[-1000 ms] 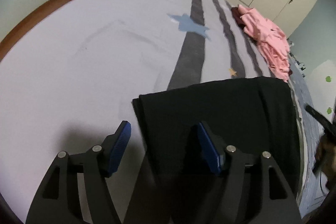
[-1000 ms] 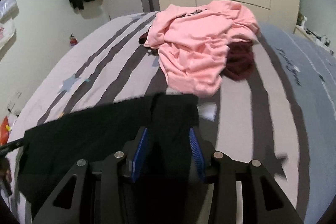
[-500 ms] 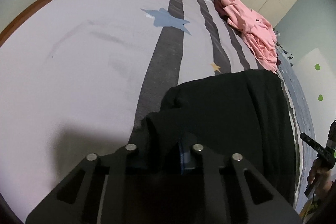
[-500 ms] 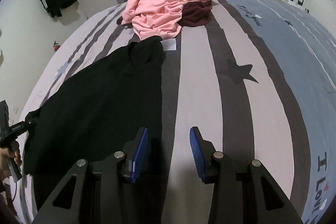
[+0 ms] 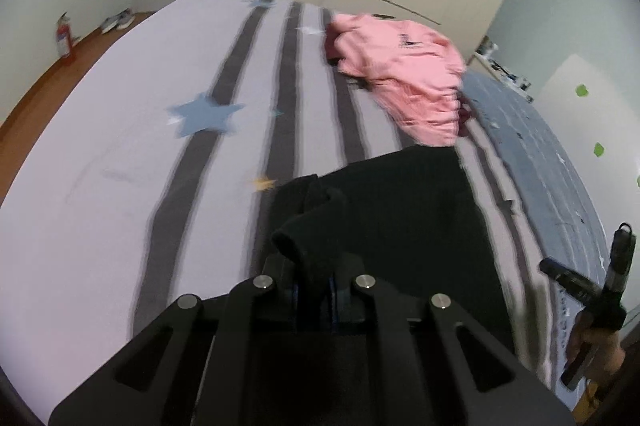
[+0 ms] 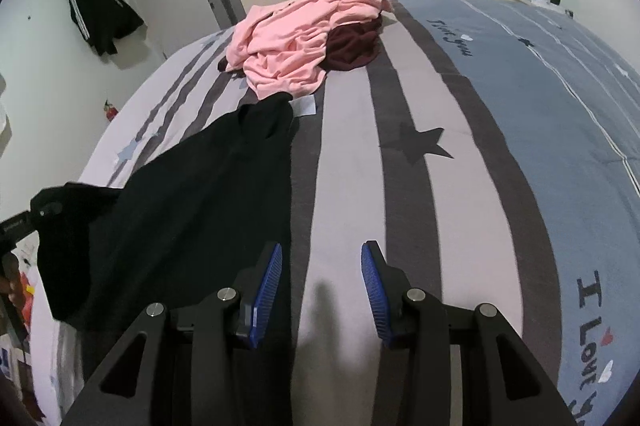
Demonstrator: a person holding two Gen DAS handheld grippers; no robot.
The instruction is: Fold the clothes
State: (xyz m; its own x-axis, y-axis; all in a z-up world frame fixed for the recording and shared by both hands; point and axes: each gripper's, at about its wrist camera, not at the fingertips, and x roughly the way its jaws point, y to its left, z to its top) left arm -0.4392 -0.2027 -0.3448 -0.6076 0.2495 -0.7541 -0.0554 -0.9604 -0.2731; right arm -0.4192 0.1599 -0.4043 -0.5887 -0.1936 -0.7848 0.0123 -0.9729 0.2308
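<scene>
On the bed (image 6: 348,154), near its left edge, the left tool (image 5: 314,292) is clenched on a raised fold of the black garment (image 5: 400,210). This garment lies spread along the grey stripes of the striped cover, from the near left edge toward the bed's far end. Its far tip touches the pink garment (image 6: 304,38), which lies bunched over a dark maroon garment (image 6: 352,44) at the far end. The right tool (image 6: 320,290) is released, its blue-padded jaws apart and empty, above the cover just right of the black garment. Along the right edge, the blue part of the cover reads "I Love", the rest cut off; a script line farther up cannot be read.
</scene>
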